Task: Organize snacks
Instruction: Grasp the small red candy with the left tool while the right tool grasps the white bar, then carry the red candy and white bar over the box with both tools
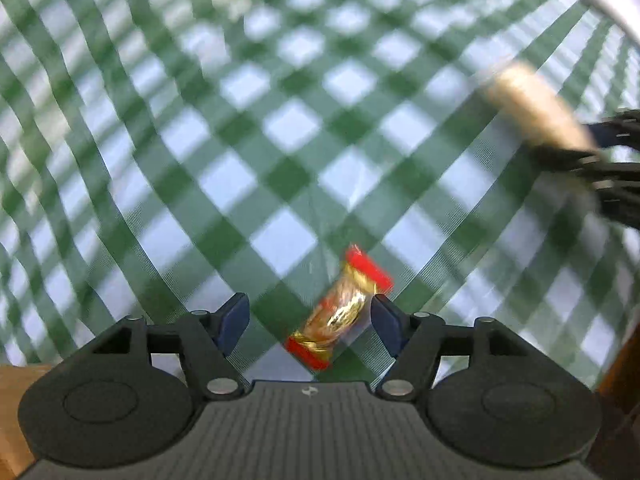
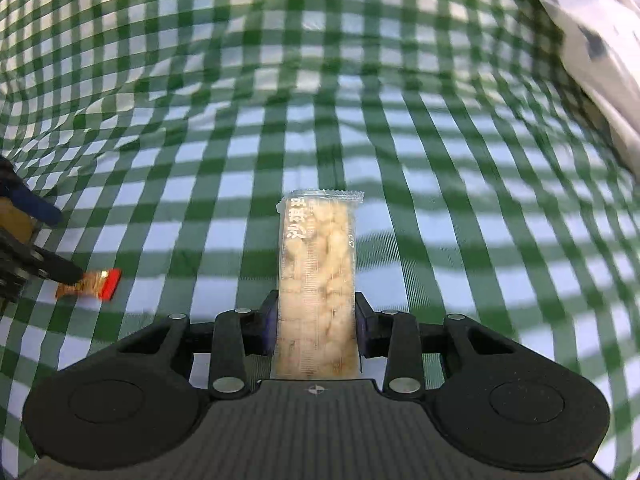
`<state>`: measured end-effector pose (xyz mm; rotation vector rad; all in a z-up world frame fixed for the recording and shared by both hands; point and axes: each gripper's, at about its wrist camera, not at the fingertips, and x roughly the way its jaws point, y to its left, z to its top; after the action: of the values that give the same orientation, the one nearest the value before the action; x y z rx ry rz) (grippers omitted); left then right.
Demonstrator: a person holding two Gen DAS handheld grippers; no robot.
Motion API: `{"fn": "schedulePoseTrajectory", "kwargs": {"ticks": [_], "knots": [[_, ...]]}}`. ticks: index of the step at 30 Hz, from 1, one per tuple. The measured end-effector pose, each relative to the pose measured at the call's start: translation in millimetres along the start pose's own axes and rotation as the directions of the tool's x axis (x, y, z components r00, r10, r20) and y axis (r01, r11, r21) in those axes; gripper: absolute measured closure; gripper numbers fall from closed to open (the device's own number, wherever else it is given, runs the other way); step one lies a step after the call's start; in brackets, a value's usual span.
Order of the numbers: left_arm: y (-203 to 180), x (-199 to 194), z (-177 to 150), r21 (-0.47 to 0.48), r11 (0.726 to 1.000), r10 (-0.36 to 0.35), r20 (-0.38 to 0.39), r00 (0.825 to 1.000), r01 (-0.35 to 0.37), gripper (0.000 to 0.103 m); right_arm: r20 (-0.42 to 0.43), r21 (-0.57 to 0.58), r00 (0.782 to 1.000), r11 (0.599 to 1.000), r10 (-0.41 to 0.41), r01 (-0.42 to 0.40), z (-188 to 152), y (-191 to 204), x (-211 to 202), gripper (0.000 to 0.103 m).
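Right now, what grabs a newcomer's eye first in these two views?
The pale snack bar clamped upright between the right gripper fingers, centre of the right wrist view. Next, the red-and-gold candy lying on the green checked cloth between the open left gripper fingers, close to the right-hand one.

Left wrist view: looks forward and down along the left gripper [image 1: 310, 322], close above the worktop [image 1: 288, 128], with its checked cloth blurred. Right wrist view: looks forward along the right gripper [image 2: 316, 320], low over the same worktop [image 2: 460, 208], toward a raised fold of cloth. Shared region: the red-ended snack [image 1: 340, 312], lying between the left fingers [image 1: 234, 318], reappears at the left edge of the right view [image 2: 94, 284]; the right gripper's pale bar [image 2: 318, 280] appears blurred at the right edge of the left view [image 1: 536, 108].
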<state>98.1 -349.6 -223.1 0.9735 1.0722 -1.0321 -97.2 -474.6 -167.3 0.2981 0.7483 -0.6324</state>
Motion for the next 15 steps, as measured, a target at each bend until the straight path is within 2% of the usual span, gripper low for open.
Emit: {"fn": "schedulePoseTrajectory", "kwargs": {"ticks": [1,2,3,7,10,13,15], "knots": [[4.8,2.2,-0.6,-0.042,0.999,-0.017,0.006,1.000,0.017,0.039,-0.005,0.011,1.000,1.000,-0.001,0.001,-3.4,-0.5,0.0,0.065],[9.0,0.1,-1.0,-0.064,0.997,-0.034,0.015,0.999,0.035,0.057,-0.007,0.022,1.000,1.000,-0.003,0.003,-5.8,-0.4,0.3,0.065],[10.9,-5.4,-0.2,-0.076,0.996,-0.046,0.021,0.999,0.048,0.085,-0.011,0.037,1.000,0.999,-0.003,0.004,-8.3,0.3,0.0,0.065],[16.5,-30.7,-5.8,-0.146,0.988,-0.035,0.061,0.998,0.043,0.086,0.002,0.078,1.000,0.997,-0.002,0.001,-13.5,7.7,-6.7,0.065],[16.0,-71.0,-18.4,-0.233,0.968,-0.072,0.119,0.990,0.098,0.086,0.037,0.122,0.999,0.992,-0.003,-0.001,-12.0,17.1,-27.2,0.065],[7.8,-131.0,-48.1,-0.275,0.949,-0.086,0.242,0.966,0.153,0.086,0.090,0.158,0.996,0.987,0.008,-0.022,-10.0,29.6,-61.3,0.065],[-4.0,-166.9,-72.8,-0.291,0.944,-0.070,0.290,0.954,0.158,0.086,0.117,0.170,0.993,0.984,0.034,-0.054,-9.6,44.0,-88.6,0.065]]}}
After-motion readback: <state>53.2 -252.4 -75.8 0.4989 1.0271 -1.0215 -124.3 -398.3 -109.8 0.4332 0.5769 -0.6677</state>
